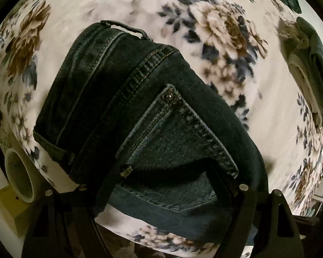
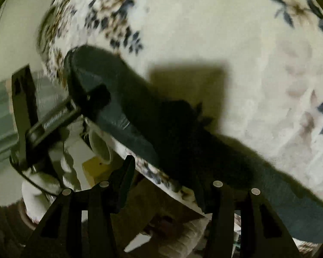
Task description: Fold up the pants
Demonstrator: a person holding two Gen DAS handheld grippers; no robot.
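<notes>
Dark blue jeans [image 1: 140, 99] lie on a floral blanket [image 1: 204, 4], with the waistband, a belt loop and a riveted pocket facing up. My left gripper [image 1: 168, 172] points straight down over the pocket. Its jaws stand wide with the denim between the fingers, and no pinch shows. In the right wrist view the jeans [image 2: 140, 107] run as a dark band along the bed's edge. My right gripper [image 2: 165, 176] hangs at that edge, half open. Its right finger [image 2: 206, 195] merges with the dark denim and its left finger [image 2: 127, 172] is off the bed.
A white cup-like tube [image 1: 19, 176] and a yellow box [image 1: 8, 204] sit below the bed's left edge. A dark green cloth [image 1: 318, 64] lies at the right rim. The left tool's black frame [image 2: 23, 107] reaches in from the left.
</notes>
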